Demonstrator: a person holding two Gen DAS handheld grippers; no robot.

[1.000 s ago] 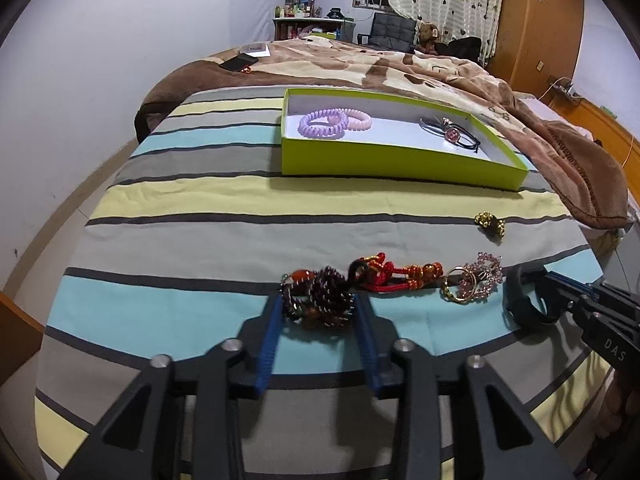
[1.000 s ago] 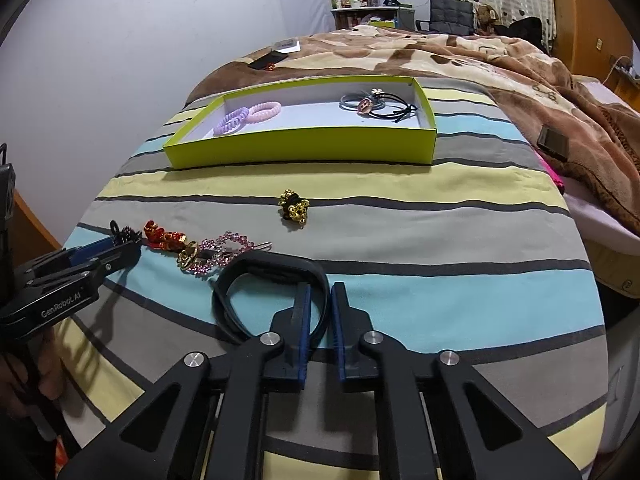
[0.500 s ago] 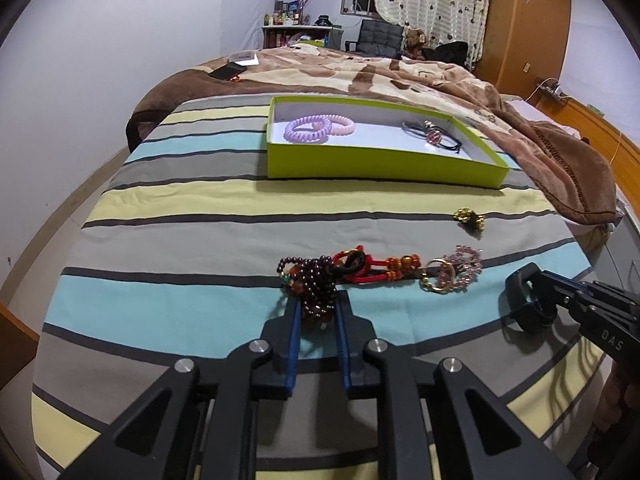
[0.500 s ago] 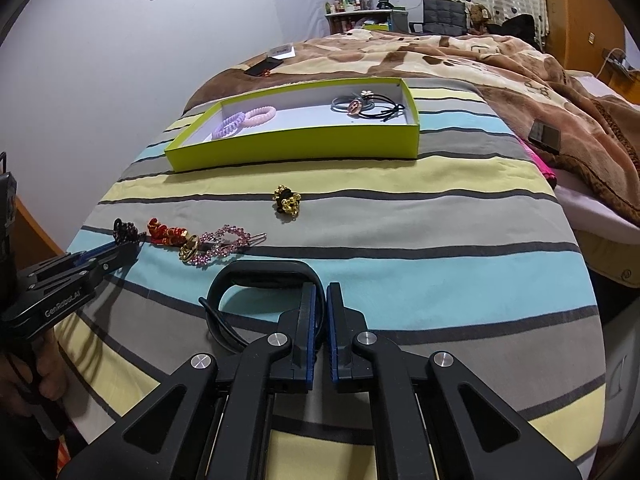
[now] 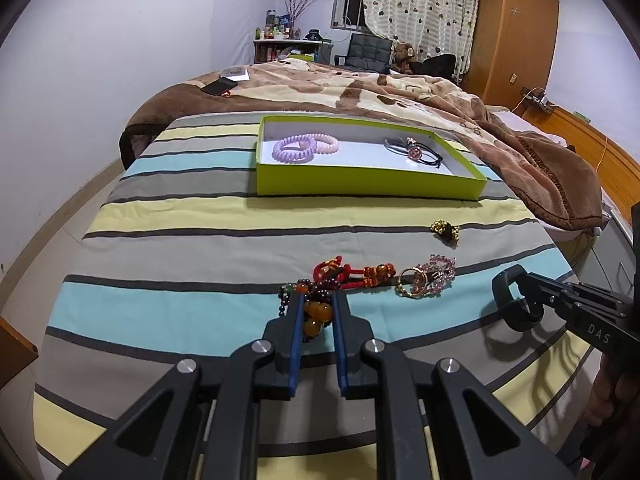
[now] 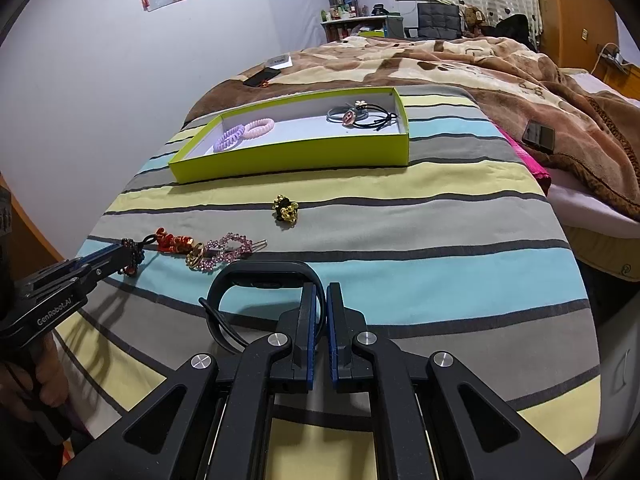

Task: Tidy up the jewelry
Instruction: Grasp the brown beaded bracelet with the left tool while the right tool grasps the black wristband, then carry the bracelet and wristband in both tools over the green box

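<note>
A dark beaded bracelet [image 5: 318, 314] with amber beads sits between the blue pads of my left gripper [image 5: 316, 300], whose jaws are closing and press on it. In the right wrist view my right gripper [image 6: 322, 292] is shut on the strap of a black wristband [image 6: 264, 274]. A red knotted bracelet [image 5: 360, 272], a pink crystal hair clip [image 5: 436, 272] and a gold-and-black hair tie [image 5: 444, 230] lie on the striped bedspread. The lime-green box [image 5: 360, 182] behind them holds coil hair ties [image 5: 294, 150] and black hair ties [image 5: 416, 152].
A brown blanket [image 5: 400, 84] covers the bed beyond the box, with a phone [image 5: 218, 86] on it. A dark flat device [image 6: 538, 136] and a pink item [image 6: 528, 160] lie at the bed's right edge. A wooden wardrobe [image 5: 512, 32] stands far right.
My left jaws, open around the beaded bracelet a second ago, have closed onto it. The right gripper has stayed shut on the black wristband.
</note>
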